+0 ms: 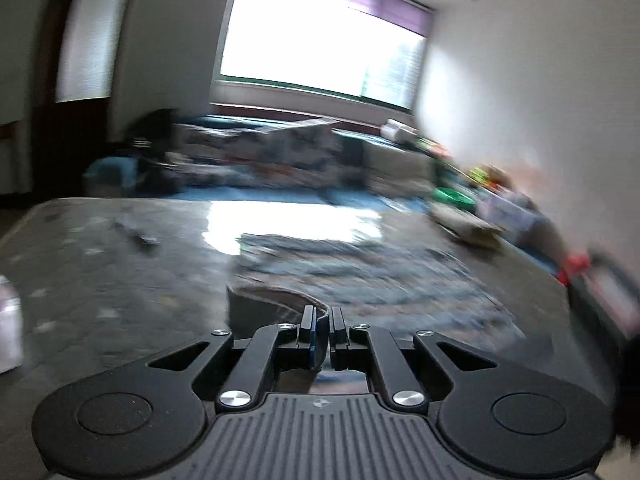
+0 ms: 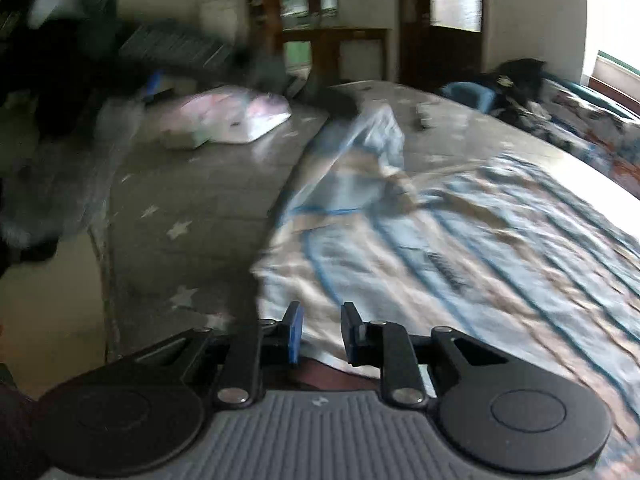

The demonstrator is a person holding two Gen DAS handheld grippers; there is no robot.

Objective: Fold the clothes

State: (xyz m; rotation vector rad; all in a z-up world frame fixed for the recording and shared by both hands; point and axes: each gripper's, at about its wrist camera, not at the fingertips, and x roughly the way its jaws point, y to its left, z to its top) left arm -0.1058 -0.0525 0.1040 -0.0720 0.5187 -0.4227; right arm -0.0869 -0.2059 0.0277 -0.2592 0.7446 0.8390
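1. Left tongs [image 1: 323, 322]: pads pressed together w/ a thin edge of fabric pinched between them. It looks like the collar/hem of the garment [image 1: 360, 264], though blur makes the exact part hard to tell.
2. Right tongs [image 2: 320, 330]: pads apart, clear gap between them, nothing gripped. They hover at the near edge of the garment [image 2: 460, 248]; a reddish strip shows just under them.
3. Garment is a light blue/white piece w/ darker blue stripes, spread mostly flat on the tabletop [image 2: 192, 208]. In the right wrist view one part of it is lifted into a peak [image 2: 372, 132] toward the far side.
4. Tabletop cover is grey w/ pale star print and shines where the window [image 1: 320, 40] reflects on it.
5. White/pink packet [image 2: 236, 116] lies on the far left of the tabletop, well apart from the garment.
6. A small dark item [image 1: 140, 238] sits on the tabletop left of the garment; too blurred to ID.
7. Behind the tabletop: sofa w/ patterned cover [image 1: 260, 160], and clutter along the right wall [image 1: 480, 192].
8. Both views are motion-blurred.
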